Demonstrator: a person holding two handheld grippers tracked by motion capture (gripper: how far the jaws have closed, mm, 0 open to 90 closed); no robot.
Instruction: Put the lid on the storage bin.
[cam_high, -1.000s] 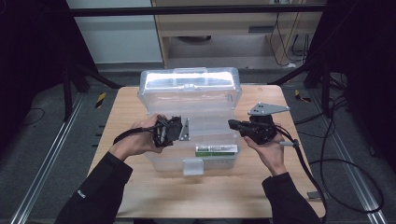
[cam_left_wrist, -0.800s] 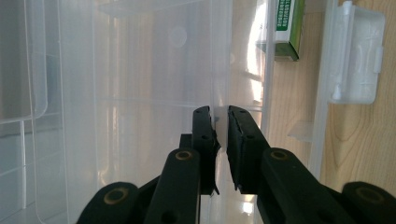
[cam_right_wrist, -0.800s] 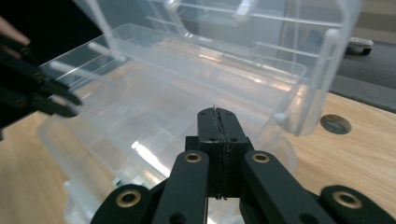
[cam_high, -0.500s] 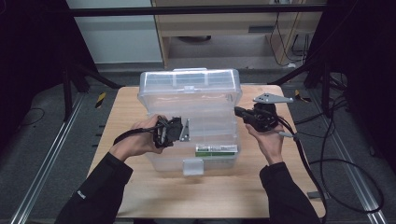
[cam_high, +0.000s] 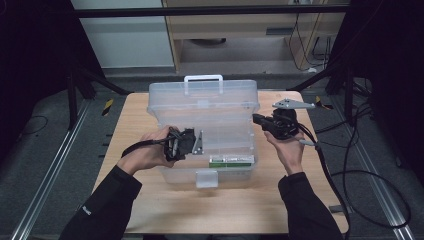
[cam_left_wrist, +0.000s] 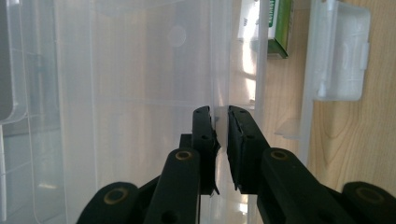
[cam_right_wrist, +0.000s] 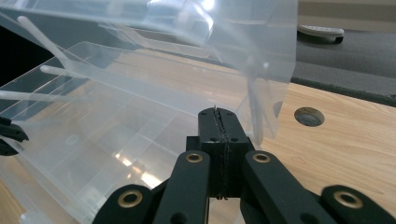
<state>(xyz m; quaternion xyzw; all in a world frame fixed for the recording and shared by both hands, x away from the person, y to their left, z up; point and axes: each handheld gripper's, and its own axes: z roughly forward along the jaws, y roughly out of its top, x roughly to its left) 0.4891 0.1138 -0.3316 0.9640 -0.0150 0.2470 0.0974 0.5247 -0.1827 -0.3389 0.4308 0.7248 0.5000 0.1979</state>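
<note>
A clear plastic storage box (cam_high: 202, 135) stood mid-bench (cam_high: 310, 195), its lid (cam_high: 202, 102) tilted partway over it. The left claw (cam_left_wrist: 219, 122) pinched the box's thin front wall between its pads. The right claw (cam_right_wrist: 218, 122), pressed together and holding nothing, sat against the lid's right edge. A green carton (cam_high: 231, 161) lay inside the box.

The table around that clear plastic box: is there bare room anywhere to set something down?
Yes. Bare wood lies on the table left of the clear box, along the near edge between the sleeves, and at the far right corner. It is crowded at the box's sides, where the left gripper and right gripper work.
</note>
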